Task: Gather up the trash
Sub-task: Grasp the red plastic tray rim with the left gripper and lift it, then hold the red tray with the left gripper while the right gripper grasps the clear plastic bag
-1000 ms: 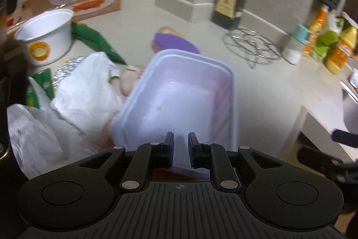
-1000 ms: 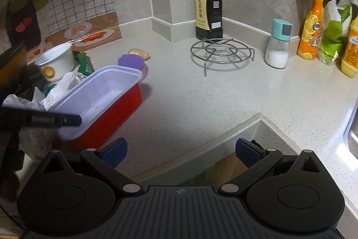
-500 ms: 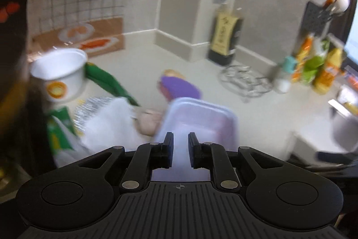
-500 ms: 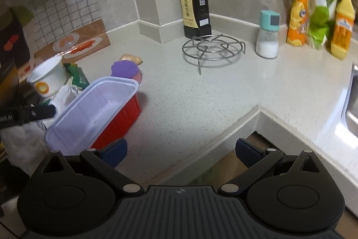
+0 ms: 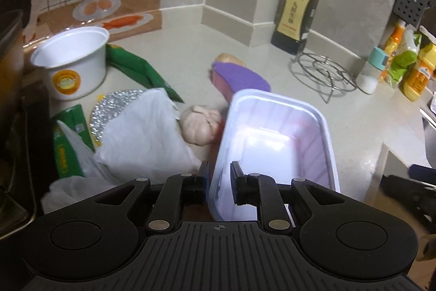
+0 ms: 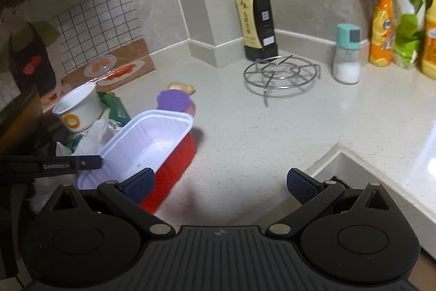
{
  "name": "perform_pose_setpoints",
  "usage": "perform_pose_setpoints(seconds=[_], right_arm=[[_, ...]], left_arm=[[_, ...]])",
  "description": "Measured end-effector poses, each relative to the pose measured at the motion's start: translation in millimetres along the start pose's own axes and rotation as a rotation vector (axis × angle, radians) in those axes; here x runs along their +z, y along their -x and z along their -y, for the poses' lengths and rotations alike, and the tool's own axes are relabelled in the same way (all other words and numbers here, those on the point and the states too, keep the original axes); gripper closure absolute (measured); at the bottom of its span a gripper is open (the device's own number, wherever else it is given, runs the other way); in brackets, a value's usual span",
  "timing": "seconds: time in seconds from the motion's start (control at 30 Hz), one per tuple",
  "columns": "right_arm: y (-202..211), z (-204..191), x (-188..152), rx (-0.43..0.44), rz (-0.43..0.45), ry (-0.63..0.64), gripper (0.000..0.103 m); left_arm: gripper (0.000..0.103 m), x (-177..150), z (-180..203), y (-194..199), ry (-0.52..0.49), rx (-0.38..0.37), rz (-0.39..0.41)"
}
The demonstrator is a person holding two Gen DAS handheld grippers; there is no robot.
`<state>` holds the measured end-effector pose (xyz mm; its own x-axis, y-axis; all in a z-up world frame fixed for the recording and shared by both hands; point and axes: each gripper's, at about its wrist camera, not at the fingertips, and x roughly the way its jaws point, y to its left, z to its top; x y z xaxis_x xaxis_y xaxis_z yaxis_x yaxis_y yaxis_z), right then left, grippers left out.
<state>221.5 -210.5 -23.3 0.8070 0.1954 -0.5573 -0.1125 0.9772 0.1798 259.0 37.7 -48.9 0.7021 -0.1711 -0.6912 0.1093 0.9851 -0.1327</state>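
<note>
My left gripper (image 5: 217,183) is shut on the near rim of a rectangular takeaway tray (image 5: 275,138), white inside and red outside (image 6: 174,162), and holds it tilted over the counter. Left of it lie a white plastic bag (image 5: 147,138), crumpled foil (image 5: 114,107), green wrappers (image 5: 136,70), a white paper cup (image 5: 73,62), a garlic bulb (image 5: 199,124) and a purple lid (image 5: 239,75). My right gripper (image 6: 219,183) is open and empty, low at the counter's front edge, right of the tray.
A soy sauce bottle (image 6: 254,15) stands in the back corner with a wire trivet (image 6: 282,71) in front. A salt shaker (image 6: 347,56) and orange and yellow bottles (image 6: 381,26) line the right wall. A dark stove edge (image 5: 16,127) is at far left.
The left gripper has shifted with the tray, which now tilts more and sits nearer the counter's front. The right gripper has stayed open and moved a little closer to the tray.
</note>
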Motion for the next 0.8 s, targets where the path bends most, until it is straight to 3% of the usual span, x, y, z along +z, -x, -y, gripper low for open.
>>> perform_pose_setpoints(seconds=[0.1,0.3,0.47,0.63,0.8], right_arm=[[-10,1,3,-0.027,-0.039,0.014,0.000],[-13,-6,24,-0.119,0.002,0.087,0.000],[-22,-27,34,-0.111,-0.012,0.141,0.000],[-33,-49,37,-0.112,-0.033,0.181,0.000],[-32,-79,46,-0.097,-0.006,0.262,0.000]], left_arm=[[0.084,-11,8,7,-0.011,-0.050,0.007],[0.082,-32,12,11,0.010,-0.118,-0.012],[0.081,-33,-10,28,0.106,-0.128,0.035],[0.081,-25,-35,59,0.178,-0.140,0.131],[0.081,-28,-64,81,0.267,-0.067,0.174]])
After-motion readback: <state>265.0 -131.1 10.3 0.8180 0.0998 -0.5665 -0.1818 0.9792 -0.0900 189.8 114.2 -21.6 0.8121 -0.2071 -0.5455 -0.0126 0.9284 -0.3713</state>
